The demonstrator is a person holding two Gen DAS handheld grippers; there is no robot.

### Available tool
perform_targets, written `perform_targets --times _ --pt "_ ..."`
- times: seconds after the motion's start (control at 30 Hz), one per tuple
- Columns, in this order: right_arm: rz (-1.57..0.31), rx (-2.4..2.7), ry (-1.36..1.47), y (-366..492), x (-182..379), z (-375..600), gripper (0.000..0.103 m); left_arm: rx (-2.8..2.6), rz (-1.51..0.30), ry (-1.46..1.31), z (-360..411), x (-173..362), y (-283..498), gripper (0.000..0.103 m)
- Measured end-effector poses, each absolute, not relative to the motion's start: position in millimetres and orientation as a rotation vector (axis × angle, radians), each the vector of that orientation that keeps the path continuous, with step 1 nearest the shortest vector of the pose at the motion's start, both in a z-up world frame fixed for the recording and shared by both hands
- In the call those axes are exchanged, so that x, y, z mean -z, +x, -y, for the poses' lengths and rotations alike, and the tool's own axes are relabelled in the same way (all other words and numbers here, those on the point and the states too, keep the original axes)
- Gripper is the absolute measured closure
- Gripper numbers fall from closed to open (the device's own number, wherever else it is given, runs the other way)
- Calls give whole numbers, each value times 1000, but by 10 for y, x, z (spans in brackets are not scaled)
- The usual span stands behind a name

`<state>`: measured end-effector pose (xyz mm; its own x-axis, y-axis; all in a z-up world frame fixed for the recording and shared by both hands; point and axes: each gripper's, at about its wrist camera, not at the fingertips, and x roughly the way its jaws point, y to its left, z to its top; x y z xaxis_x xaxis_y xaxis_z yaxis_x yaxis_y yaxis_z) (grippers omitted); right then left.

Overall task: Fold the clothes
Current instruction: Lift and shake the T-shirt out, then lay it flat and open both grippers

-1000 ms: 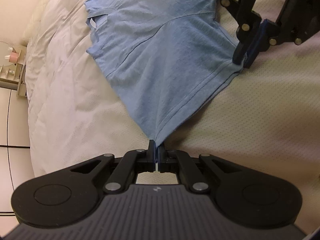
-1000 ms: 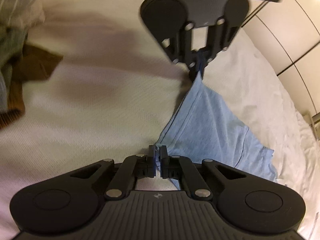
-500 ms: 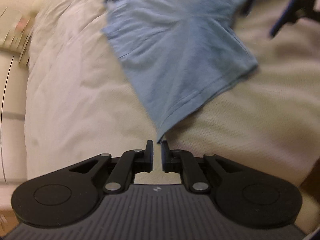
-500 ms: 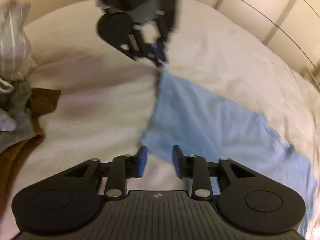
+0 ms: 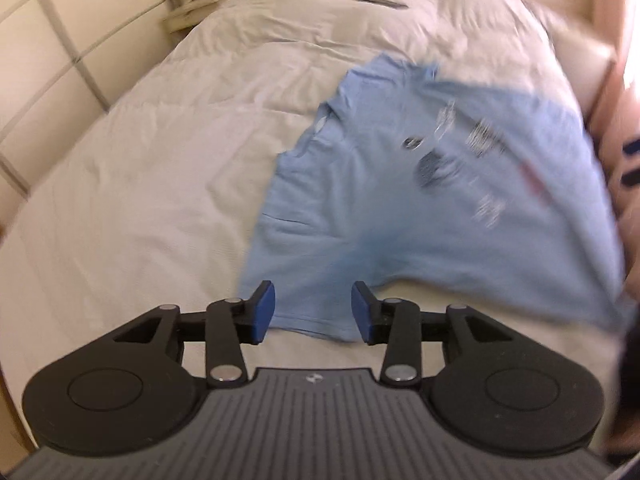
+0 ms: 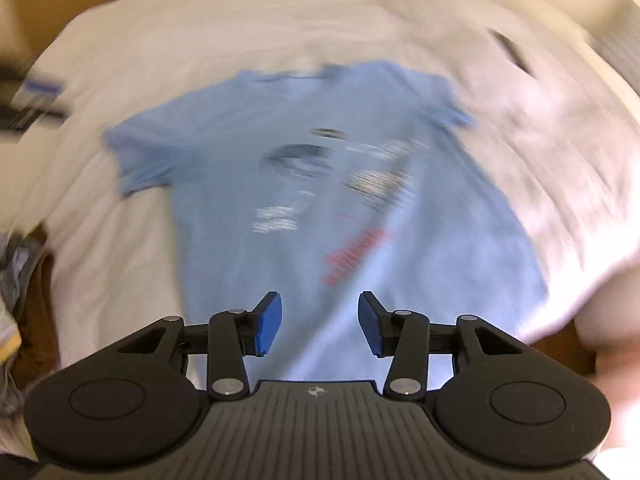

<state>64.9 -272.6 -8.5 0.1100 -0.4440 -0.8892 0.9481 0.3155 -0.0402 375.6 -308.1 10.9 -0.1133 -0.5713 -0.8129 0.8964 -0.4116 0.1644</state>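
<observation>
Both claws have let go of the hem they pinched a second ago. Now the left claw [image 5: 313, 306] and the right claw [image 6: 320, 323] gape wide, holding nothing, above the near hem of the blue T-shirt [image 6: 320, 184]. It lies flat, print up, on the white bed [image 5: 132, 184], its long axis running from the claws toward the far edge, collar farthest.

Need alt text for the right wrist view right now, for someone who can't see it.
A light blue T-shirt lies spread print-side up on a white bed, collar away from the camera. The open right gripper hovers over its hem, holding nothing. The image is motion-blurred.
</observation>
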Motion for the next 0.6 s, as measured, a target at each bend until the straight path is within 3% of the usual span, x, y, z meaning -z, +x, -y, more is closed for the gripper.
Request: perform_targets --times 0.1,0.3,0.37,0.43,0.6 --pt "-885 1234 788 137 -110 2678 54 1719 -619 959 2795 -185 3446 65" --pt "-768 1300 885 -562 -447 2621 47 1648 -803 827 2401 -371 2953 35" --pt "-752 1285 890 -729 -548 2600 35 1614 -821 795 2341 -448 2812 19" --pt "-746 1263 878 -870 -648 2549 30 1569 -840 760 2291 -527 2661 7" --pt "-784 1191 862 -1097 -768 2415 15 1493 -836 703 2149 -735 2316 2"
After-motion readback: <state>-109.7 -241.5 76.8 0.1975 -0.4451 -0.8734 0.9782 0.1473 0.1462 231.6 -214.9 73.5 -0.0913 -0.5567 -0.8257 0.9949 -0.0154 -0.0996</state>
